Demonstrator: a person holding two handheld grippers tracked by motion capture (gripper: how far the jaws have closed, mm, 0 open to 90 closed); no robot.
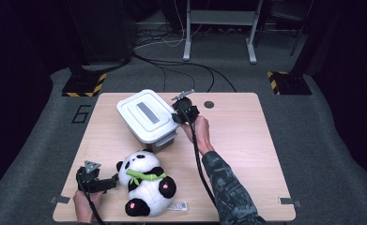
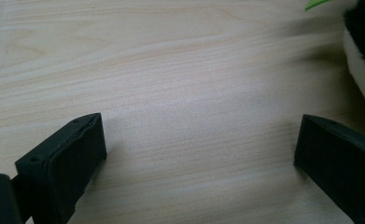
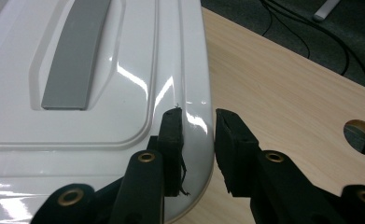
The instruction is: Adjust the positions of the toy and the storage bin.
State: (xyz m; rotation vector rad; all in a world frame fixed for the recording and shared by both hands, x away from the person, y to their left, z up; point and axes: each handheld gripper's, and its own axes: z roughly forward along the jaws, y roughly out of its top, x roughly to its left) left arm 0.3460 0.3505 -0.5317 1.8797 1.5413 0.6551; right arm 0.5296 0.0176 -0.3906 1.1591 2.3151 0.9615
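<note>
Between tongs (image 3: 198, 123): glossy white lid (image 3: 124, 70) rim

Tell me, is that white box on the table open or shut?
Shut. The white lid with its grey handle lies flat over the white box; the right gripper has its fingers astride the lid's rim.

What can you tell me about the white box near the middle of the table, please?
The white storage box looks like glossy plastic, with rounded corners and its lid on. A grey rectangular strip is set lengthwise in a raised panel of the lid. The box sits flat on the wooden table, turned at an angle to its edges, behind the panda. The right gripper straddles the lid's rim at one corner, jaws nearly closed around it.
</note>
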